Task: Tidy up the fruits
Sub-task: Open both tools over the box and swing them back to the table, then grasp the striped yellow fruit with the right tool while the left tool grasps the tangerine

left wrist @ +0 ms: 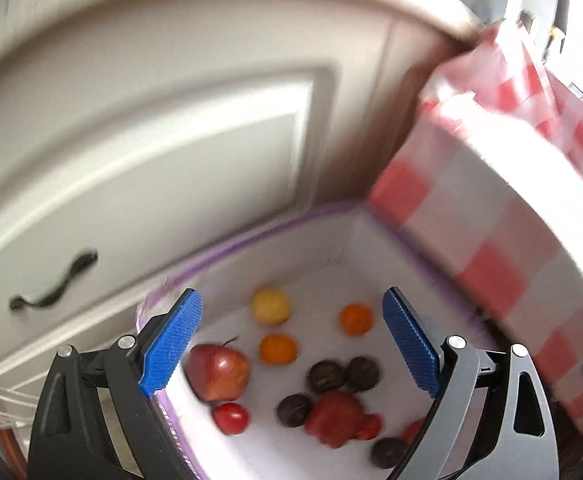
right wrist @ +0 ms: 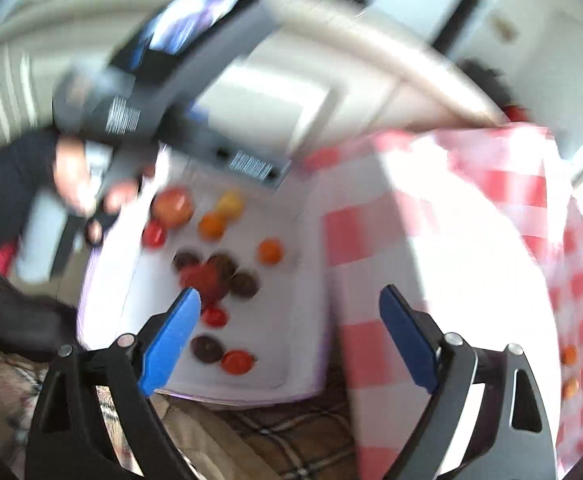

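Both my left tongs (left wrist: pixel 291 344) and right tongs (right wrist: pixel 289 338) hang spread wide and empty over the white bin (left wrist: pixel 331 248), where the fruit lies loose: a red apple (left wrist: pixel 217 372), oranges (left wrist: pixel 277 349), small tomatoes (left wrist: pixel 231 418) and dark round fruits (left wrist: pixel 325 376). The apple looks firm and smooth, so I'd pinch it across its middle, while the tomatoes seem soft. The bin sits beside a red-checked cloth (right wrist: pixel 431 240), near a white panelled door (left wrist: pixel 151 140).

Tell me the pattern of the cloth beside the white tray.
Red-and-white checked cloth, clearest in the right wrist view.
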{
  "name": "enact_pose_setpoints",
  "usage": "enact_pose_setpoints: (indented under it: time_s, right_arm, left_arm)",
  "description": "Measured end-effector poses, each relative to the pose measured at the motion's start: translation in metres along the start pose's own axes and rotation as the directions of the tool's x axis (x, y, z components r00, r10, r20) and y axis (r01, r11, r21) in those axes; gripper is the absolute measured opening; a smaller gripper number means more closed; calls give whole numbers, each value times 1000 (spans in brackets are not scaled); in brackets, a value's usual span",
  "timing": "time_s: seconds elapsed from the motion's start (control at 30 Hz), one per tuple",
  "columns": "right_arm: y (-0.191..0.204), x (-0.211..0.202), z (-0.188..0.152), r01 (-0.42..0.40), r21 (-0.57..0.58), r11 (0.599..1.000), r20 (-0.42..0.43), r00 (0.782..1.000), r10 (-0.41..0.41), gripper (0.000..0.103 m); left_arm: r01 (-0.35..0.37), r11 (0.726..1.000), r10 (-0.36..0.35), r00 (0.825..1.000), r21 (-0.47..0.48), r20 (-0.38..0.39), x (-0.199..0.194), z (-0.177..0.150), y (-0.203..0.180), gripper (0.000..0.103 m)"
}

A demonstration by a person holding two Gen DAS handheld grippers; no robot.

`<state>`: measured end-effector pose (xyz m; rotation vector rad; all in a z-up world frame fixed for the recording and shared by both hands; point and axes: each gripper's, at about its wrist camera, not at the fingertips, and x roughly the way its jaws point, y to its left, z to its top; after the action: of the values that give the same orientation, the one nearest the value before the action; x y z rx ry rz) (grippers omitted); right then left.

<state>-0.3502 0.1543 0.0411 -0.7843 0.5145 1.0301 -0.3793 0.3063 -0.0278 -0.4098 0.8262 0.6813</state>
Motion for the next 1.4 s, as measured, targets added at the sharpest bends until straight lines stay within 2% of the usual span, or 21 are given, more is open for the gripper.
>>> enact_pose_setpoints:
  time_s: [0.13, 0.2, 0.27, 0.4, 0.53, 0.63, 0.7, 0.77, 0.87, 1.03, 1.13, 1.17, 1.2, 1.3, 1.33, 1.4]
  right_arm:
    - [-64, -50, -27, 128, 162, 978, 79, 987, -142, 96]
    - [-97, -76, -43, 170, 252, 953, 83, 977, -196, 97]
    - [-132, -87, -68, 218, 340, 915, 71, 964, -257, 97]
    - [-200, -104, -119, 317, 523, 792, -12, 931, -364, 97]
    - [-257, -104, -178, 351, 681, 643, -100, 914, -393, 97]
    - [-288, -99, -218, 345, 755, 558, -146, 917, -371, 97]
    - [-310, -95, -241, 349, 785, 512, -179, 919, -352, 97]
    - [-334, -89, -257, 347, 815, 464, -205, 922, -329, 97]
    - [-369, -85, -275, 351, 849, 395, -239, 921, -306, 97]
    - [-415, -66, -291, 346, 873, 344, -258, 926, -276, 97]
    - [-440, -46, -296, 340, 883, 322, -266, 930, -253, 97]
    - [-448, -40, -296, 344, 885, 314, -271, 929, -252, 97]
    - [-448, -40, -296, 344, 885, 314, -271, 929, -252, 97]
    - [-477, -16, -296, 338, 896, 288, -272, 930, -245, 97]
    - [-489, -8, -296, 336, 902, 273, -274, 931, -240, 97]
    - [-510, 5, -290, 335, 904, 266, -270, 929, -252, 97]
  left_arm:
    - [106, 987, -110, 994, 124, 26, -29, 19, -55, 89]
    - [144, 965, -156, 987, 219, 37, -44, 24, -97, 89]
    - [179, 931, -206, 977, 319, 51, -64, 27, -142, 89]
    - [213, 840, -295, 951, 499, 91, -94, 25, -230, 89]
    - [252, 745, -414, 901, 618, 132, -110, 23, -313, 89]
    - [299, 704, -471, 875, 644, 109, -98, 24, -371, 89]
    - [360, 684, -503, 863, 635, 52, -83, 28, -408, 89]
    - [414, 673, -526, 851, 613, 3, -70, 28, -445, 89]
    - [462, 680, -554, 832, 569, -13, -44, 45, -490, 89]
    - [484, 737, -544, 839, 471, -12, 9, 70, -534, 89]
    - [512, 763, -538, 841, 396, -50, 38, 77, -535, 89]
    - [530, 763, -542, 836, 370, -79, 46, 79, -535, 89]
    - [555, 758, -559, 823, 342, -98, 51, 82, -532, 89]
    - [604, 752, -602, 792, 265, -97, 56, 85, -516, 90]
    - [621, 742, -619, 780, 253, -98, 57, 86, -513, 91]
    - [639, 728, -633, 766, 249, -113, 58, 85, -513, 91]
